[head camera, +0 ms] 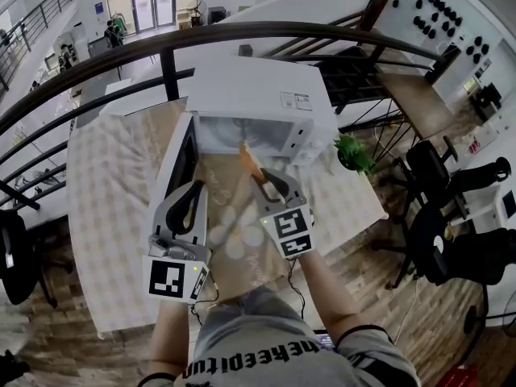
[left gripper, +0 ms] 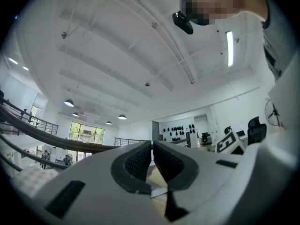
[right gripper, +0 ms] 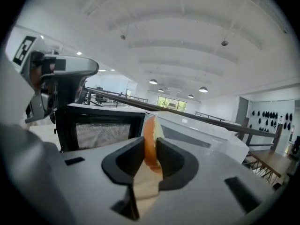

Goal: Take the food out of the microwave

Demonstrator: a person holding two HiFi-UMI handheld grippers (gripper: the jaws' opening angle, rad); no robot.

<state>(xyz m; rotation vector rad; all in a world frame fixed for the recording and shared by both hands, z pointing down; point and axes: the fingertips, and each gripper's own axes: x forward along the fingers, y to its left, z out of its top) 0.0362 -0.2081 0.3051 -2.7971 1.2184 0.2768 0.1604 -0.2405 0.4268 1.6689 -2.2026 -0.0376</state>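
**Kid:** Where is the food right now?

**Helper:** It's in your right gripper (head camera: 260,177). The two fingers are pinching a thin orange slice of food (head camera: 248,158) that stands up on its edge. Seen from your head, the slice pokes out at 12 o'clock from the gripper, right at the open mouth of the white microwave (head camera: 258,87). It hangs in the air over the table (head camera: 105,208).

**Kid:** And my other one?

**Helper:** Your left gripper (head camera: 193,190) sits at 9 o'clock from the right one. Its fingers are pressed together with nothing in them.

**Kid:** What could go wrong?

**Helper:** I think the slice could slip. In the right gripper view, only the low part of the food (right gripper: 150,130) is between the pads (right gripper: 171,161), and the top sticks out free. If you tip or shake your hand, it may slide out and drop on the cloth.

**Kid:** Should I squeeze harder?

**Helper:** Careful. It looks thin and soft, so a hard squeeze might squash or snap it.

**Kid:** Anything else?

**Helper:** The dark door (head camera: 179,164) stands open at 9 o'clock from the food. If you swing that way, you could bump the slice on it. Your two grippers are close too, so the left one might knock it. Pulling straight back toward 6 o'clock looks safest.
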